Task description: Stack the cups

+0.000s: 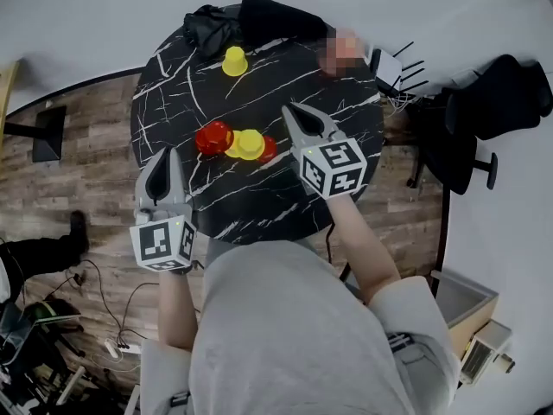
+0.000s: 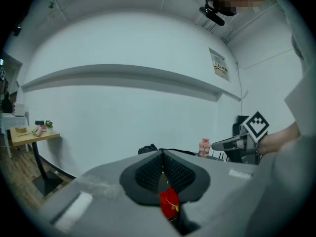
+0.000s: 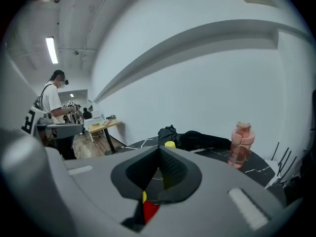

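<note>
**A:** Gripper state?

**B:** Both closed on nothing. The left gripper (image 1: pixel 165 156) has its jaws together and hangs over the table's near-left edge. The right gripper (image 1: pixel 290 111) also has its jaws together, just right of the cup cluster, with no cup between them.

**A:** Cups?

**B:** Three are bunched around the middle of the table (image 1: pixel 259 206). The red cup (image 1: pixel 212 137) touches the yellow cup (image 1: pixel 251 143), and the second red cup (image 1: pixel 270 150) is mostly hidden behind the yellow one. I can't tell whether any are nested. The lone yellow cup (image 1: pixel 234 61) sits near the far edge, well apart from them.

**A:** Risks?

**B:** Closed jaws can't take a cup. If they go in without opening, the tips will likely just shove the cluster. The cups look light and the top looks slick, so a nudge could slide or tip them. The walls are tapered, so an off-centre pinch could squirt a cup out. The reach to the far edge passes the black bag (image 1: pixel 212 26) and the pink bottle (image 3: pixel 241 143), so there's a snag or knock risk.

**A:** Materials?

**B:** The cups are small, glossy and conical, probably thin plastic. The lone one stands wide end down. The table is round and black with white veining, hard and polished. The jaws have a dark ribbed lining that looks rubbery, so grip should be decent. The bag is soft, crumpled fabric.
</note>
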`<act>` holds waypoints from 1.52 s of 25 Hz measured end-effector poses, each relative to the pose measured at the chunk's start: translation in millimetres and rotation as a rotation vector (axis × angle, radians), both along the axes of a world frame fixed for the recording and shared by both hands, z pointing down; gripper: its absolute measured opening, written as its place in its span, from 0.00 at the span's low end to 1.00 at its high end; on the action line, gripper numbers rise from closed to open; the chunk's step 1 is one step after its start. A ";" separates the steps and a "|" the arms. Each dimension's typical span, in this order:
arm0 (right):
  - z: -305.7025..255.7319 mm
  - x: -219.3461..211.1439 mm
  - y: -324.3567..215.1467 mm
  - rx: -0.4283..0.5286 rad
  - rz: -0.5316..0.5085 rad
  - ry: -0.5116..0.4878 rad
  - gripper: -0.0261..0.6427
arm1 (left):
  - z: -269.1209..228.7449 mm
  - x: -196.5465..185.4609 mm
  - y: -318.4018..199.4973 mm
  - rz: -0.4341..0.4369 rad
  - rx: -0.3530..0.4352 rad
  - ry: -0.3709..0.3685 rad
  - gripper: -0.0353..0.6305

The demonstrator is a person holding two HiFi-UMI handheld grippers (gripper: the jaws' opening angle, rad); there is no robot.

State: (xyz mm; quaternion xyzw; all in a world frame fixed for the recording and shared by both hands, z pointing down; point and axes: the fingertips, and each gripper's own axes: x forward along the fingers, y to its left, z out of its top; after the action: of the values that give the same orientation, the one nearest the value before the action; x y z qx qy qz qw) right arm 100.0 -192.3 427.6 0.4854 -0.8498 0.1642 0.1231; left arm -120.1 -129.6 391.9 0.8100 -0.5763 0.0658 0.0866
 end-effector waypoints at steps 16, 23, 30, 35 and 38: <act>34.0 -35.0 -102.4 -0.204 -0.184 0.106 0.17 | 1.2 -20.7 14.2 -0.120 -0.011 -0.011 0.06; 65.7 -57.6 -138.8 -0.300 -0.207 0.128 0.31 | 5.8 -34.8 9.8 -0.141 -0.027 -0.010 0.06; 111.1 -66.0 -163.9 -0.378 -0.186 0.168 0.36 | 19.9 -55.2 9.3 -0.174 -0.061 -0.010 0.06; 139.1 -70.0 -178.7 -0.408 -0.154 0.198 0.39 | 31.4 -73.2 8.6 -0.212 -0.094 -0.007 0.06; 151.3 -72.7 -186.3 -0.412 -0.140 0.214 0.40 | 38.2 -82.2 8.1 -0.229 -0.109 -0.009 0.06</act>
State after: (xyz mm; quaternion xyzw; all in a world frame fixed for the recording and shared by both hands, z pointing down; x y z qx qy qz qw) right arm 27.3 -378.6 578.9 0.4047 -0.8120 0.2730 0.3199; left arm -202.4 -121.5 430.1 0.7328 -0.6608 0.0903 0.1349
